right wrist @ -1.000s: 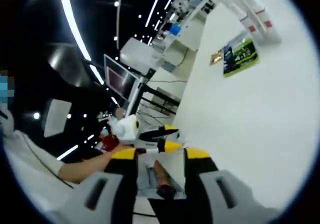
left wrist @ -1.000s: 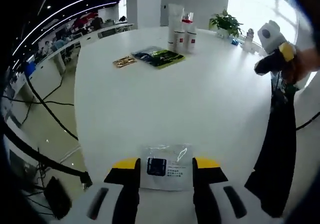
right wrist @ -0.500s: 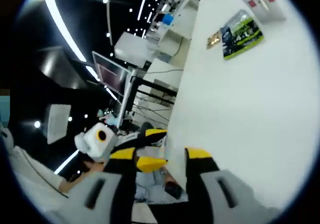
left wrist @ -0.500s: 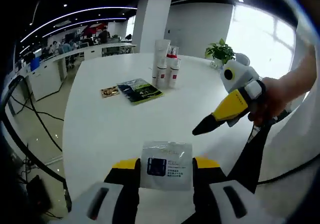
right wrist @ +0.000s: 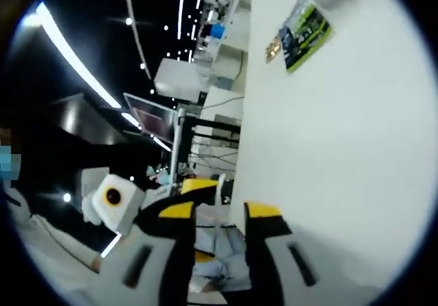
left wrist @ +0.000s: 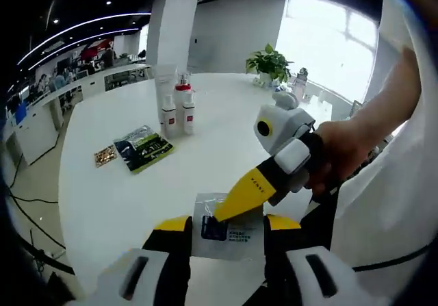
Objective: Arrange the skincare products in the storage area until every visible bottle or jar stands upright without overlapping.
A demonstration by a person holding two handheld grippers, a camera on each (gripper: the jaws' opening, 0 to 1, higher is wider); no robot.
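Several white skincare bottles (left wrist: 179,109), one with a red cap, stand upright together at the far side of a white table (left wrist: 219,148). My left gripper (left wrist: 228,224) is shut on a clear sachet (left wrist: 236,237) with a dark label, held above the table's near edge. A hand brings my right gripper (left wrist: 221,215) in from the right, its yellow tip against the sachet's top edge. In the right gripper view my right gripper (right wrist: 220,213) has its jaws apart, with a thin white edge showing in the gap. The left gripper (right wrist: 200,185) sits just left of it.
A green packet (left wrist: 144,148) and a small gold packet (left wrist: 105,156) lie flat on the table near the bottles; both packets (right wrist: 301,25) appear at the top of the right gripper view. A potted plant (left wrist: 268,63) stands at the back. Office desks lie beyond the table's left edge.
The right gripper has come in from the right until its tip meets the sachet in my left gripper. Both cameras have swung; the sachet stays held.
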